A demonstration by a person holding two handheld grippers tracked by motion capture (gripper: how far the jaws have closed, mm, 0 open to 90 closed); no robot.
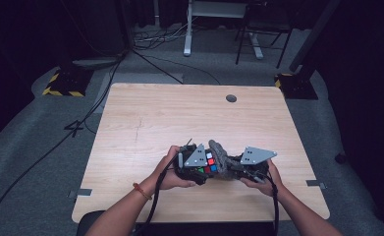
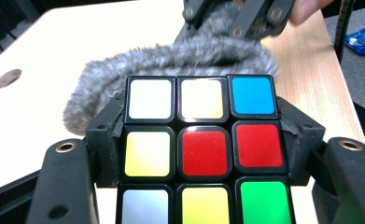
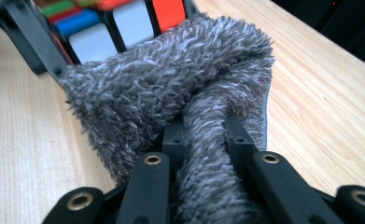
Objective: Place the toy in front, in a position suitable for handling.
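A colour cube [image 2: 202, 144] with white, yellow, red, blue and green stickers sits clamped between the jaws of my left gripper [image 2: 203, 154], which is shut on its sides. In the high view the cube [image 1: 208, 163] is near the table's front middle. My right gripper [image 3: 207, 140] is shut on a fold of fuzzy grey cloth [image 3: 185, 88]. The cloth [image 2: 180, 56] is pressed against the far face of the cube. In the high view the cloth [image 1: 220, 156] lies between my left gripper [image 1: 199, 167] and my right gripper [image 1: 236, 164].
The wooden table [image 1: 179, 113] stretches away behind the hands, with a round cable hole [image 1: 231, 98] at its far edge. A blue packet [image 2: 364, 41] lies on the floor beyond the table. Cables and stand legs are on the floor at the back.
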